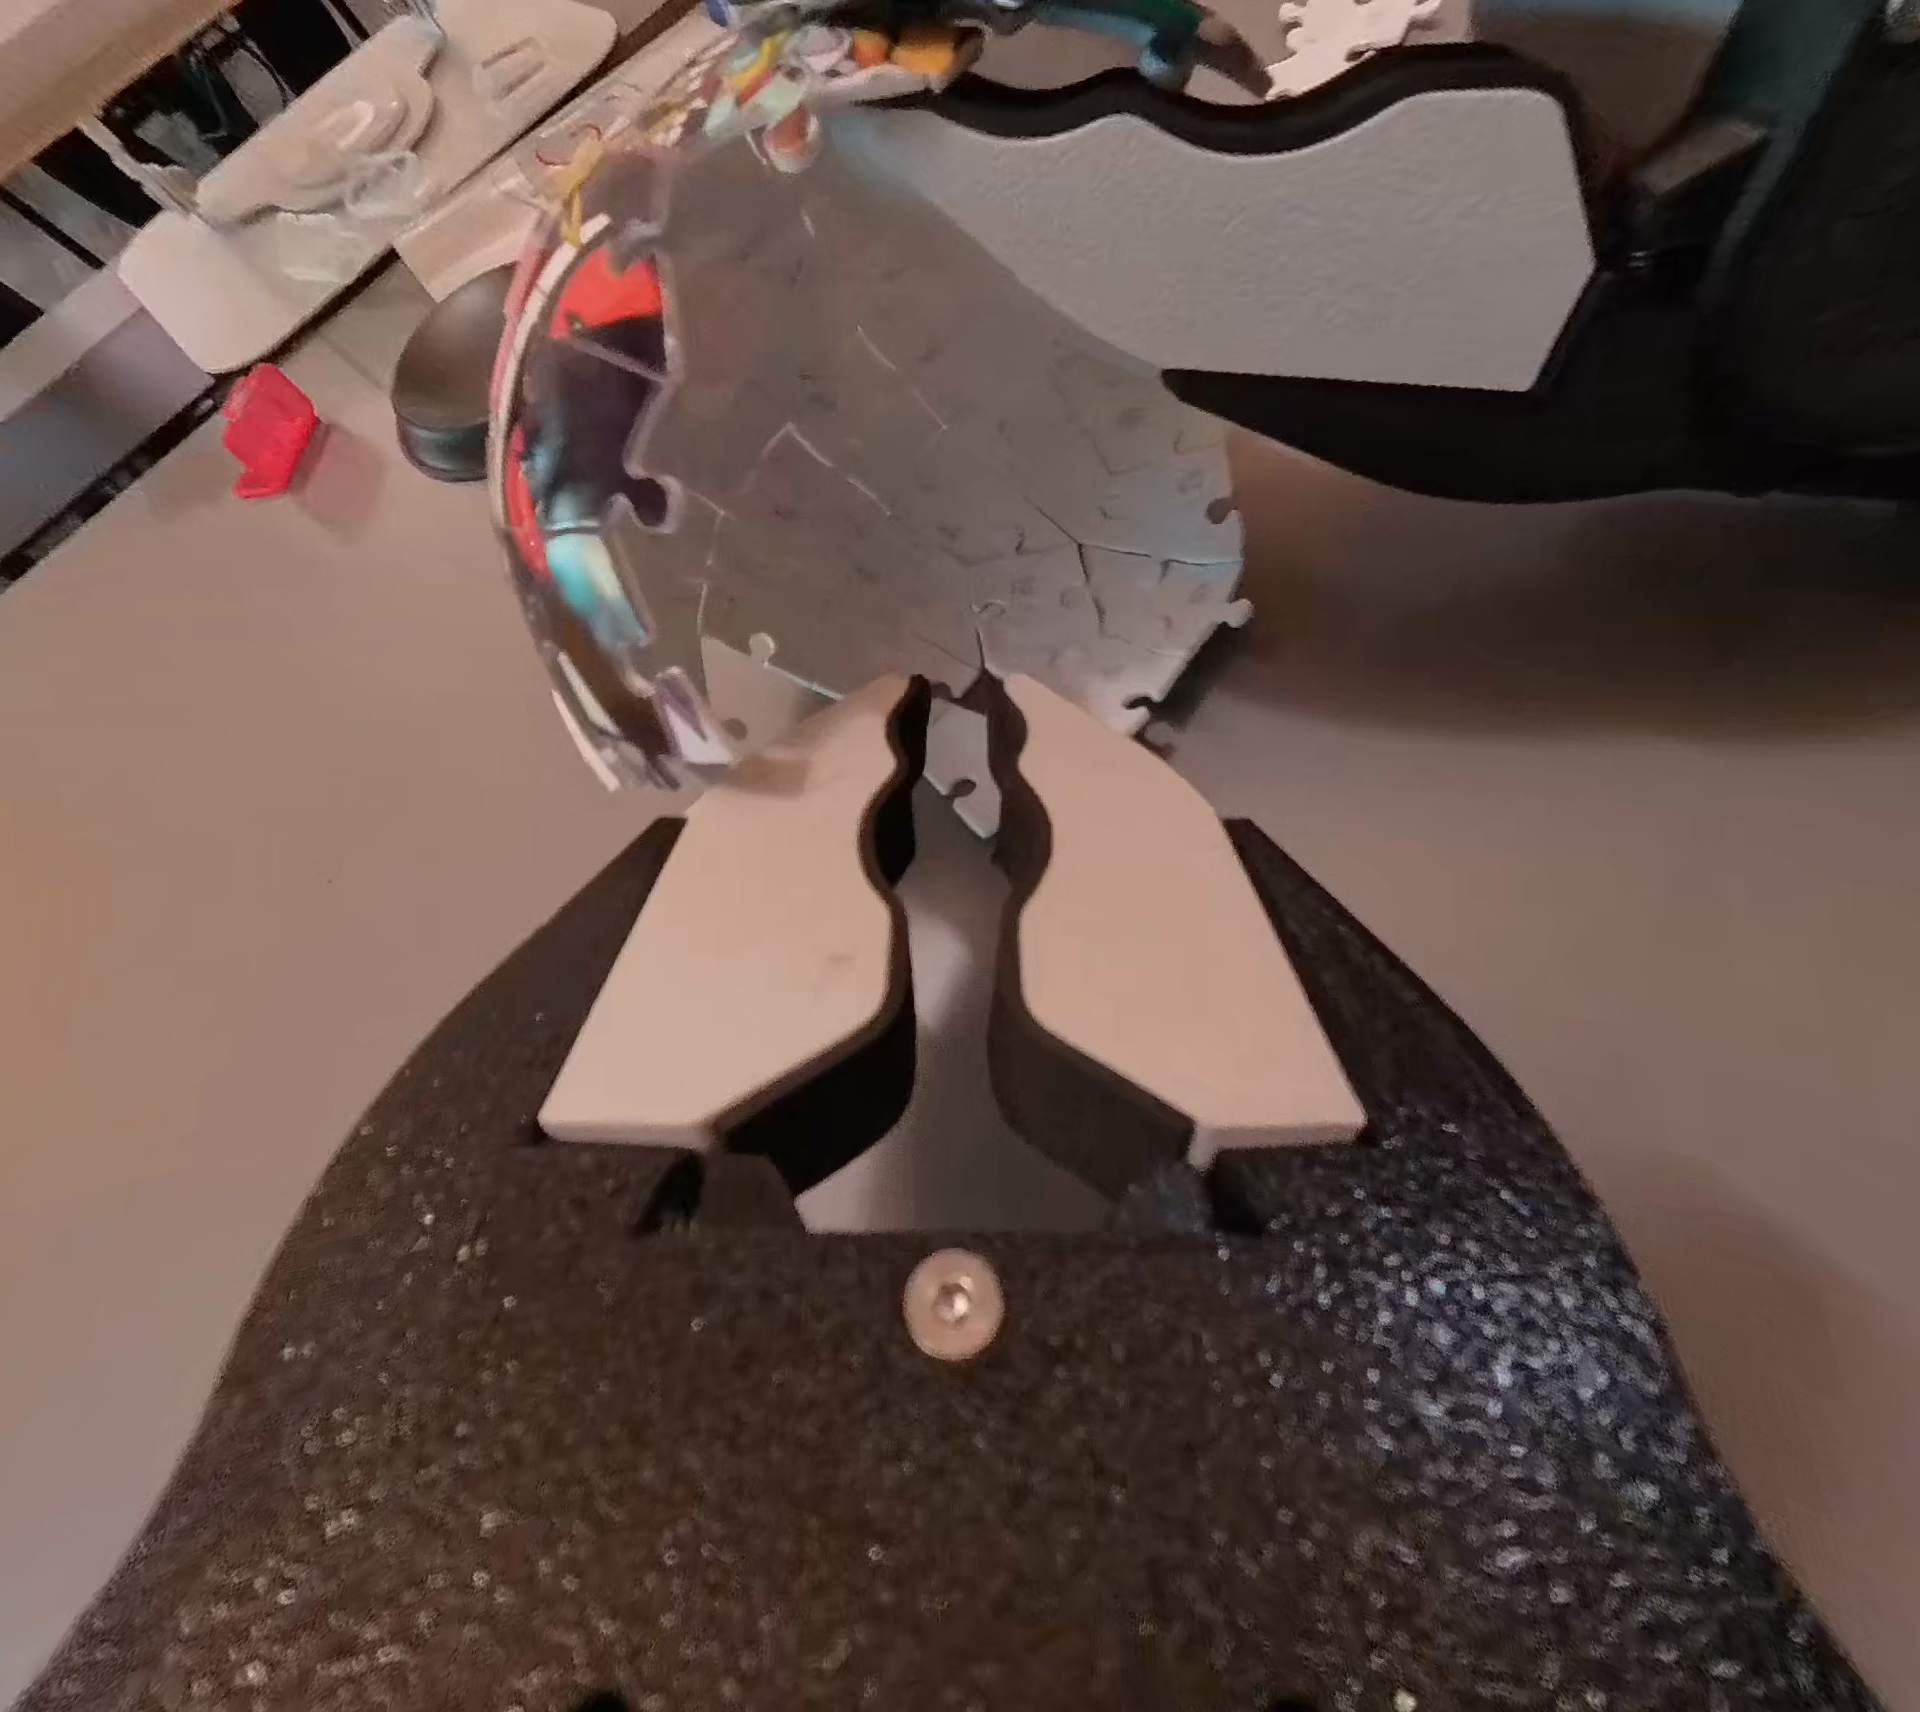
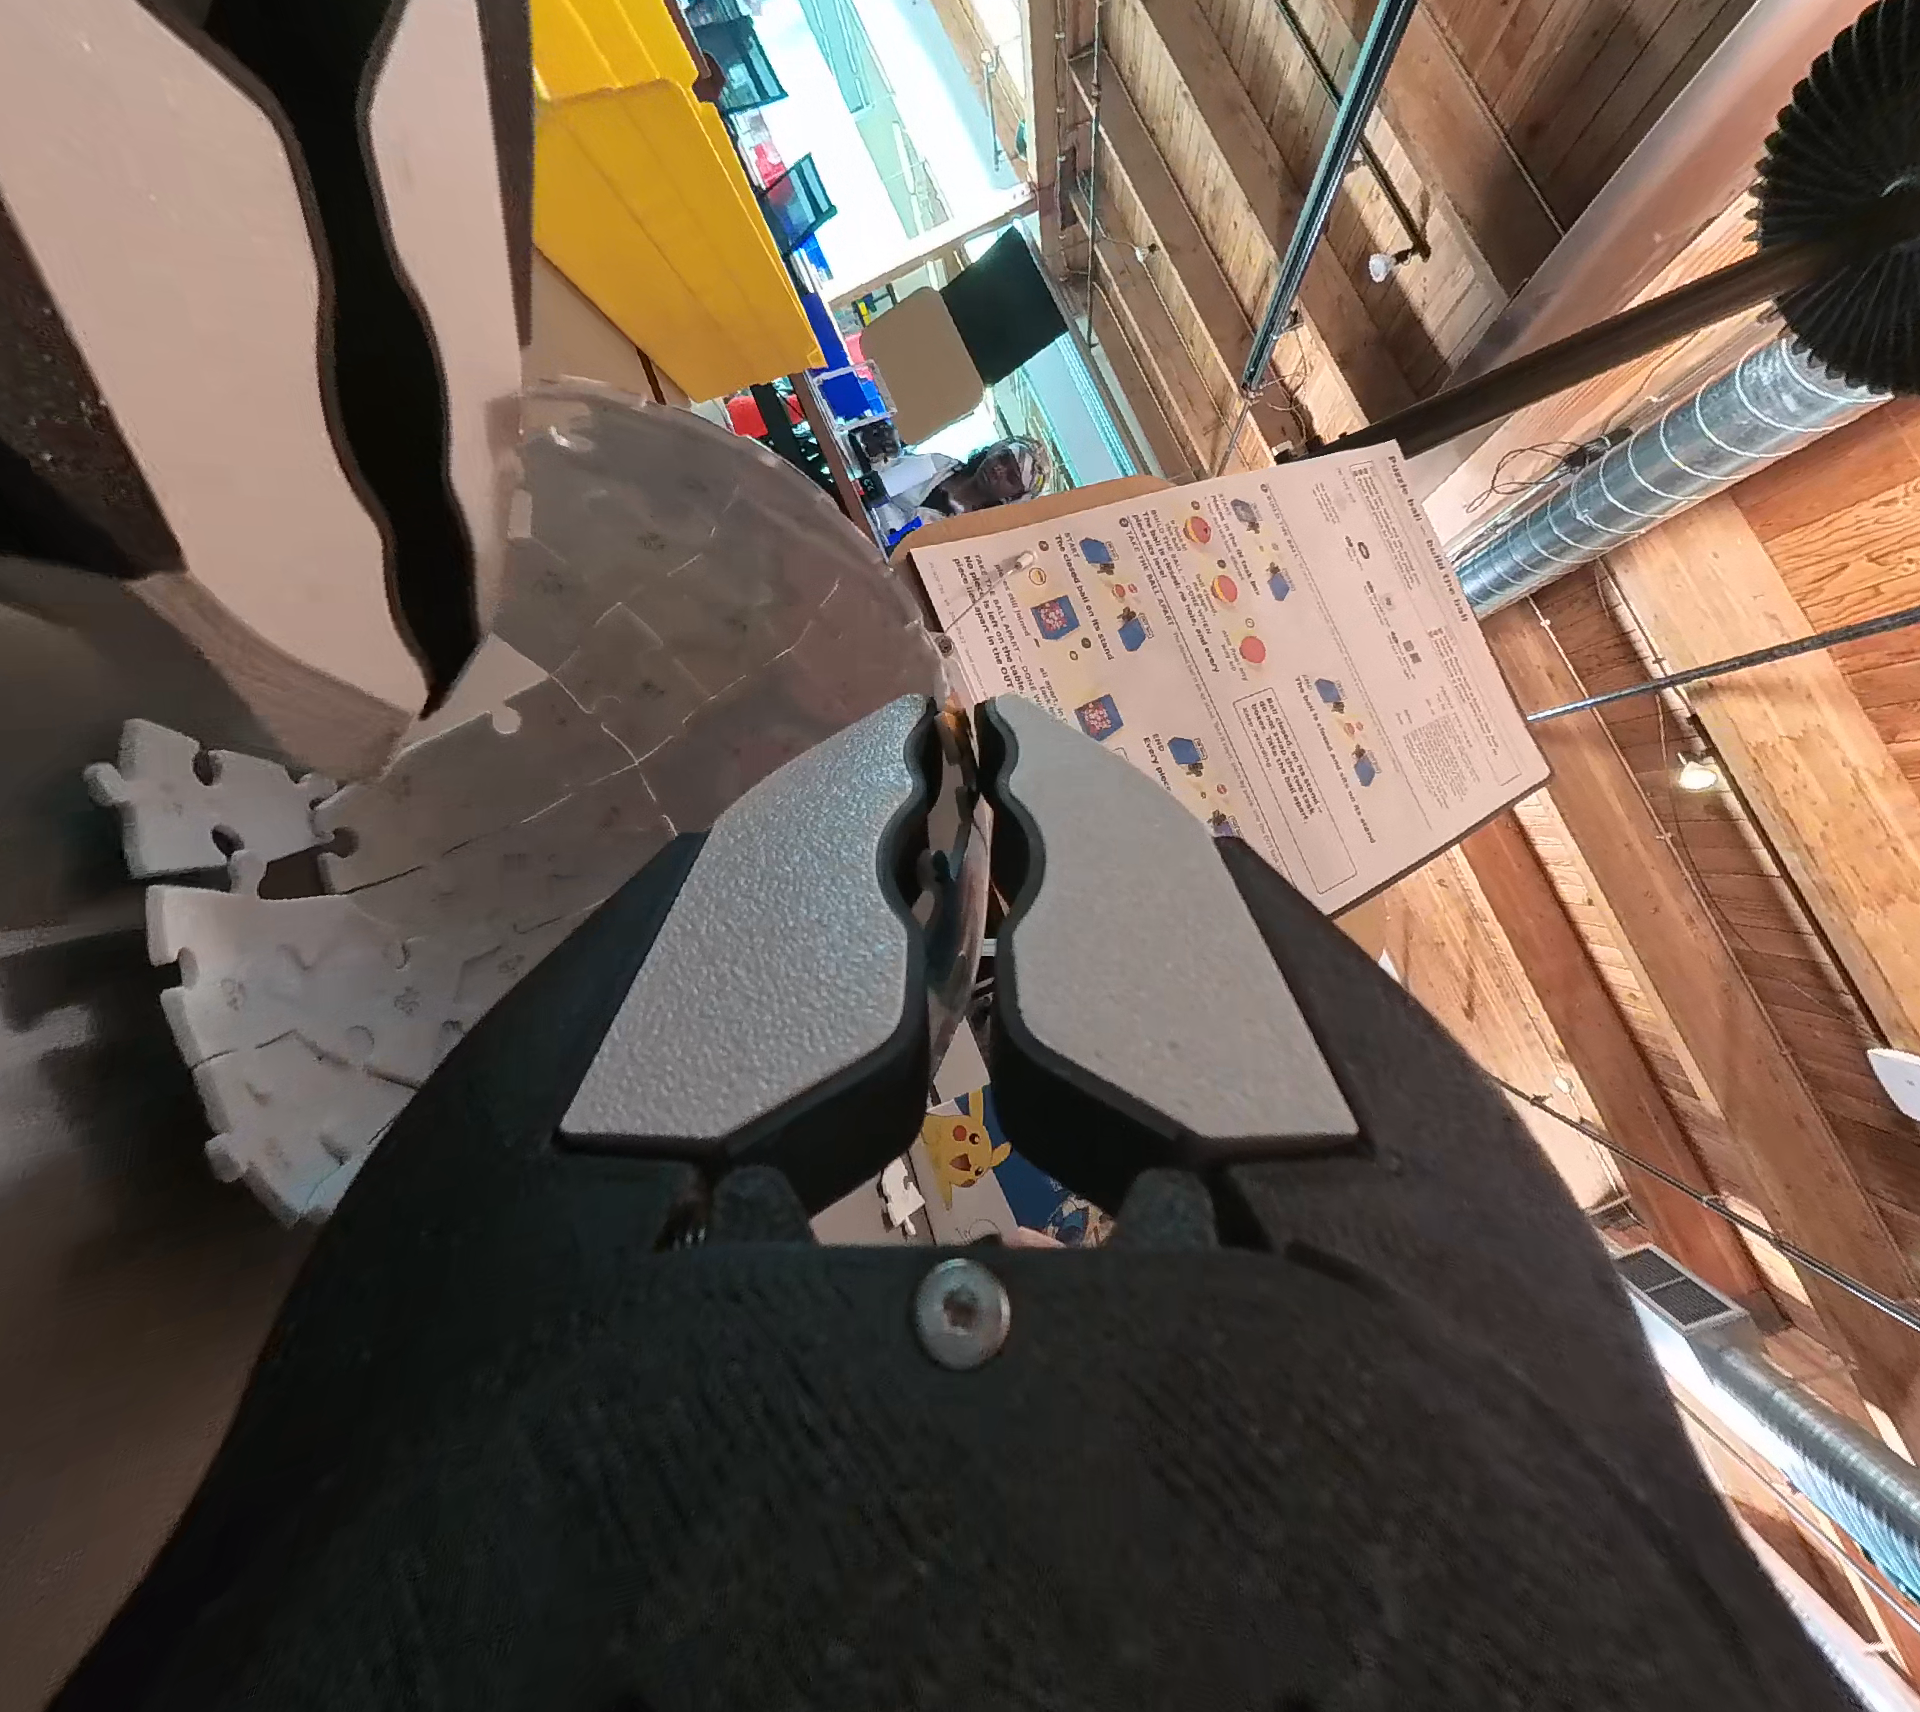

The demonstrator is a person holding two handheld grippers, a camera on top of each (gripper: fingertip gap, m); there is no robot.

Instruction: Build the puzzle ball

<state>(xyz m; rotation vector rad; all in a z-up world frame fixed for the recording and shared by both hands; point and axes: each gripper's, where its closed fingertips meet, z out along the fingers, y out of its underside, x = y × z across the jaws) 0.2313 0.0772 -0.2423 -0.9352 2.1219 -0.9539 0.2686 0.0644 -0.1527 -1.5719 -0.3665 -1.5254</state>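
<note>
Left claw pinches the bottom edge of the half-built puzzle ball, held off the table. Beyond, right claw clamps its top rim. Farther left, a red block.

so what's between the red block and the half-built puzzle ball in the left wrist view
A dark rounded stand sits between the red block and the puzzle ball, half hidden behind the ball's edge. It shows in the left wrist view only.
</note>
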